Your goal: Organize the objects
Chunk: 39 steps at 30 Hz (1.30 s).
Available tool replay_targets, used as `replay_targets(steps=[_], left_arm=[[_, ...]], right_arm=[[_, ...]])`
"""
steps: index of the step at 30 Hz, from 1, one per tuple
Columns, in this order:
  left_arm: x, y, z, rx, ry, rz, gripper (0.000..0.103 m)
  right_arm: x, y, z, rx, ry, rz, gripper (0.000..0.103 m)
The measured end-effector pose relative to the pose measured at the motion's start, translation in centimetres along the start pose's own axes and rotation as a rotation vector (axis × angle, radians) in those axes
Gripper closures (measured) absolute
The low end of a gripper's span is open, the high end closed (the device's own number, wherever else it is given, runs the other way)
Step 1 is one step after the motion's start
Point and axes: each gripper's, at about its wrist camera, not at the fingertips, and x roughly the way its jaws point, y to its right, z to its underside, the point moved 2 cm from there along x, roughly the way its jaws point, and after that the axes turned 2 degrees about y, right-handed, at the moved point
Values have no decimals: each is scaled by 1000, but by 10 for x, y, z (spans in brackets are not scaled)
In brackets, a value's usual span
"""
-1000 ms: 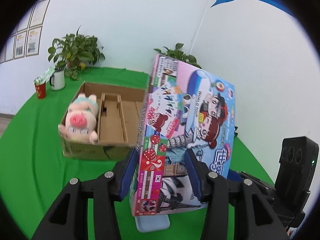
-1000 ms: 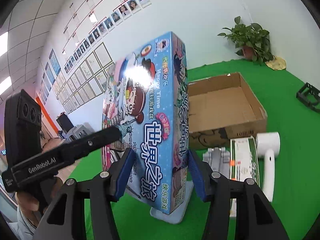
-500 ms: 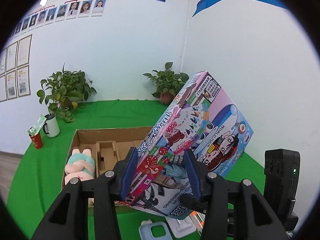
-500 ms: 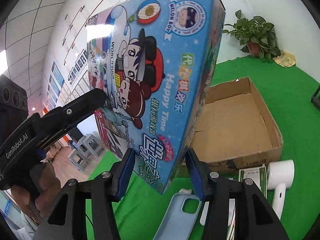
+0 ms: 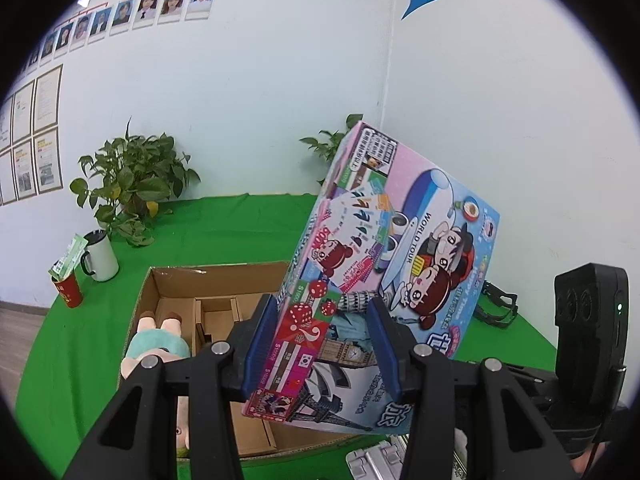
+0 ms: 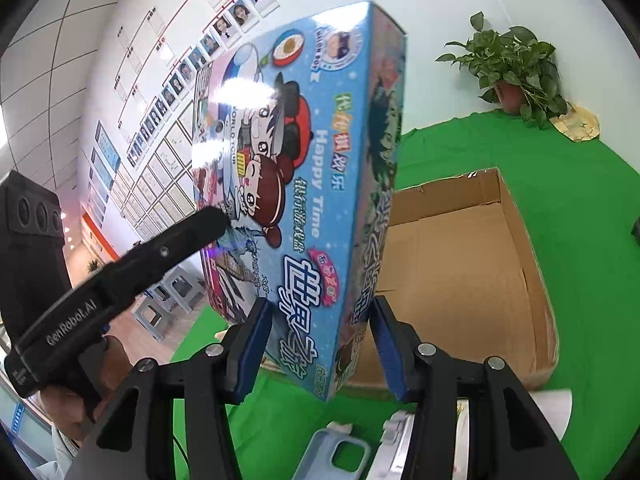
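Both grippers are shut on a colourful board game box (image 5: 384, 272), held tilted in the air over the open cardboard box (image 5: 224, 280). My left gripper (image 5: 320, 344) clamps its pink end. My right gripper (image 6: 320, 344) clamps the blue end of the game box (image 6: 304, 184), above the near edge of the cardboard box (image 6: 460, 264). A pink plush pig (image 5: 160, 344) in a teal shirt lies in the cardboard box's left compartment. The left gripper's body also shows in the right wrist view (image 6: 120, 280).
A white mug (image 5: 100, 256) and a red cup (image 5: 68, 288) stand left on the green cloth by a potted plant (image 5: 132, 184). A pale blue phone case (image 6: 340, 456), a grey case and a white object lie before the cardboard box. Another plant (image 6: 516, 64) stands in the corner.
Both grippers have carried the game box from low beside the cardboard box up and over it. The box went from upright to tilted.
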Motion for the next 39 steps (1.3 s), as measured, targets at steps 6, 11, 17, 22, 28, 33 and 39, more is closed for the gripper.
replay_targets(steps=[6,11,17,22,28,33,39], left_arm=[[37,-11,16,-63,-97,-27,58],[75,-21,41,-142,-230,-26,58],[110,-35,69,-240,-352,1,60],[127,-36,81,-216,-411,-30,60],[133,-35,86,-184,-455,-58,63],[129,-28,84,-164,-459,-6,73],[113,-38,80,-135,-416,-59,73]], right_arm=[[36,22,-18,-16,-79,25,55],[72,59,-23,22,-140,42,55],[125,113,-22,75,-212,74,55],[161,144,-14,100,-259,92,55],[172,155,-4,137,-291,95,55],[175,142,12,147,-368,89,65],[182,139,27,133,-421,104,67]])
